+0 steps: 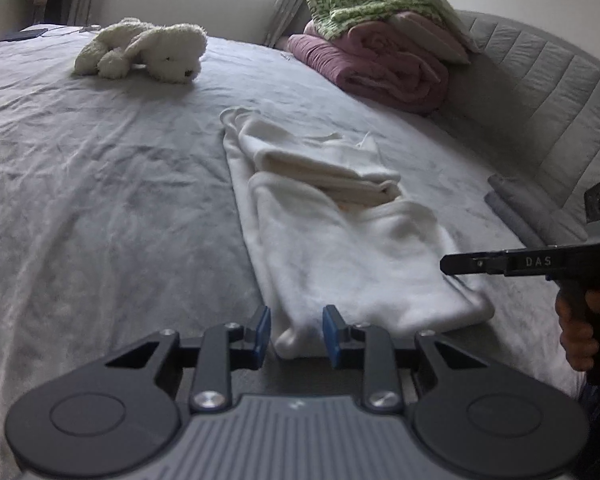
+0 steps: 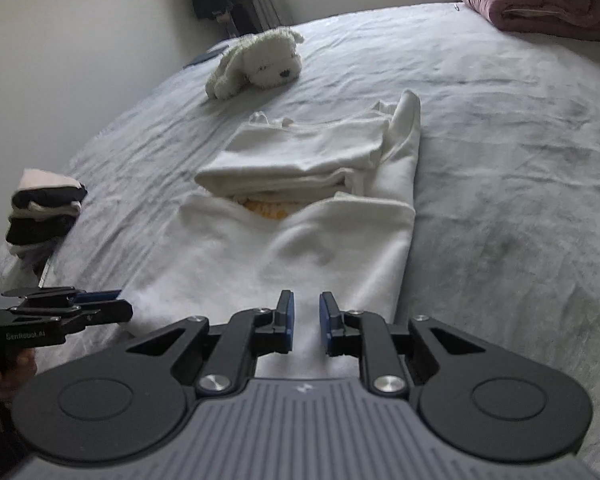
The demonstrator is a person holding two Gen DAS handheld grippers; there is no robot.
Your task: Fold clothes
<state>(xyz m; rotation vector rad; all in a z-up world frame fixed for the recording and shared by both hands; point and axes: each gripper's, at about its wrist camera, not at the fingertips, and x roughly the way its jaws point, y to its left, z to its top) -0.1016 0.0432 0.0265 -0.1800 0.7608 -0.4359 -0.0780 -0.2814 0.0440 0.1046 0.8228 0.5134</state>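
A white garment (image 1: 340, 248) lies lengthwise on the grey bed (image 1: 100, 168), its far part folded into a thick bundle (image 2: 300, 156) with a yellowish patch showing underneath. In the left wrist view my left gripper (image 1: 296, 334) is open, its blue pads on either side of the garment's near left corner. My right gripper (image 2: 306, 320) is open by a narrow gap over the near hem of the garment (image 2: 260, 264). The right gripper (image 1: 446, 264) shows side-on at the garment's right edge, held by a hand. From the right wrist, the left gripper (image 2: 120, 306) sits at the left corner.
A white plush dog (image 1: 152, 52) lies at the far side of the bed. Rolled pink quilts (image 1: 384, 64) with a green patterned blanket (image 1: 380, 4) rest by the grey padded headboard (image 1: 540, 100). A stack of folded clothes (image 2: 44, 216) sits at the bed's left edge.
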